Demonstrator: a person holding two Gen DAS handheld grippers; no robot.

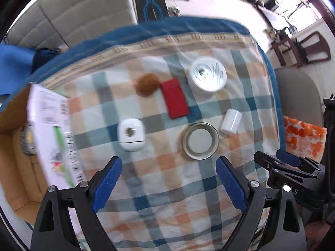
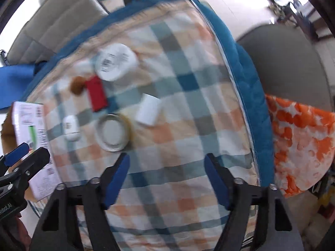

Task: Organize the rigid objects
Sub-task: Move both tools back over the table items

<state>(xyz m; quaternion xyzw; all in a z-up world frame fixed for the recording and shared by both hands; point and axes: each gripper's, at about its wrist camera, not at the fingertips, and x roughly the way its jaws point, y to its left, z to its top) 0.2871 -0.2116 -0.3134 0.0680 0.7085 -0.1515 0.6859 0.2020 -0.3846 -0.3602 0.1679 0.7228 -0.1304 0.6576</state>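
Note:
Several rigid objects lie on a checked cloth: a red flat box, a brown round thing, a white round tub, a small white cylinder, a metal ring lid and a white rounded block with a hole. My left gripper hangs open above the cloth just short of the lid and block, empty. The right gripper is also open and empty, with the metal ring lid and white cylinder ahead of it to the left.
A cardboard box with a white printed flap stands at the cloth's left edge. A grey sofa is behind, a grey seat with an orange patterned cloth at the right. The cloth has a blue border.

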